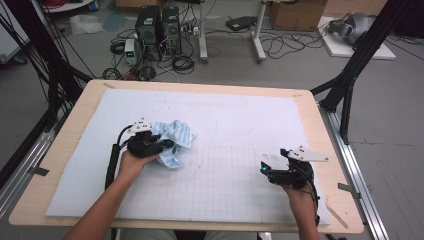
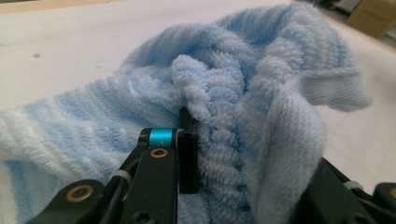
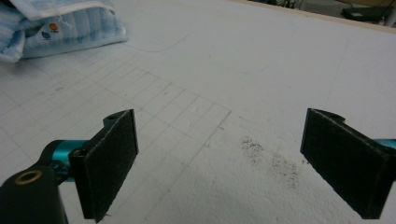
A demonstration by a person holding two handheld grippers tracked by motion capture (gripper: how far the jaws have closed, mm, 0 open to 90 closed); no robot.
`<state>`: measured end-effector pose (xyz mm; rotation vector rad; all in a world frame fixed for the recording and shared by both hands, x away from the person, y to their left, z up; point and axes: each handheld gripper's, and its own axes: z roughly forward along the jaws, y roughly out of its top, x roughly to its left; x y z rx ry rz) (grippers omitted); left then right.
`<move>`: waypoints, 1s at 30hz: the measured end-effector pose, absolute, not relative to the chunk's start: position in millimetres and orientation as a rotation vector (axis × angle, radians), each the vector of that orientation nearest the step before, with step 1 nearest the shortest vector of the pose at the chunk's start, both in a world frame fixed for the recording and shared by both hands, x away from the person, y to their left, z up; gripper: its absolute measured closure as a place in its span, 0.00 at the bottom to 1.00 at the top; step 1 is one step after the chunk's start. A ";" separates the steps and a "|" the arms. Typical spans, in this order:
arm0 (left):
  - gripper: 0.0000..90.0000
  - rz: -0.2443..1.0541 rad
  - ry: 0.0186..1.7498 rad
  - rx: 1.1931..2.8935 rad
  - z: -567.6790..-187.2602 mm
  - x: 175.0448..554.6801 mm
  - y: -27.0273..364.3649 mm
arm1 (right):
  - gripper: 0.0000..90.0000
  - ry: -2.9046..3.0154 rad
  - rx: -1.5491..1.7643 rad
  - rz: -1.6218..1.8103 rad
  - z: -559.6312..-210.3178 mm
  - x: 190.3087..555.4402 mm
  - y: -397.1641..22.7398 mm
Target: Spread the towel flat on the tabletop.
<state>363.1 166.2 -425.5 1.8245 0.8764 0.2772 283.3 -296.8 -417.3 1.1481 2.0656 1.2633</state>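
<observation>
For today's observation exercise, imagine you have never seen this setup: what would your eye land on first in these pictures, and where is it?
First, the crumpled light-blue striped towel, the one patch of colour on the white gridded mat, lying left of centre. The left gripper bites into it, a thick fold of terry bunched between its jaws. On the right, the right gripper rests on bare mat with its black pads spread wide apart, holding nothing.

Grey floor point(image 1: 300, 70) beyond the wooden table point(image 1: 65, 150). Past the far edge: two black computer towers point(image 1: 159, 25) amid tangled cables point(image 1: 180, 62), white stand legs point(image 1: 257, 45) farther right. Cardboard box point(image 1: 295, 14) farther still. Black frame struts point(image 1: 350, 80) off the right corner.
</observation>
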 end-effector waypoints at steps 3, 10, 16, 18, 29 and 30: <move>0.78 0.258 0.861 1.815 -424.0 361.0 163.0 | 0.11 2.070 1.148 1.260 -418.0 283.9 -296.6; 0.79 0.174 0.814 1.770 -413.1 354.1 157.9 | 0.11 2.077 1.152 1.261 -419.3 286.3 -294.5; 0.79 0.093 0.771 1.720 -404.3 347.4 153.4 | 0.11 2.100 1.140 1.261 -420.5 288.6 -289.4; 0.78 0.082 0.763 1.717 -403.0 347.6 152.8 | 0.11 2.105 1.140 1.260 -421.0 289.3 -288.2; 0.70 0.113 0.866 1.725 -419.1 365.9 159.9 | 0.11 2.135 1.143 1.245 -423.5 291.6 -281.8; 0.66 0.132 0.893 1.719 -420.7 368.0 162.2 | 0.11 2.146 1.138 1.236 -424.1 292.0 -280.2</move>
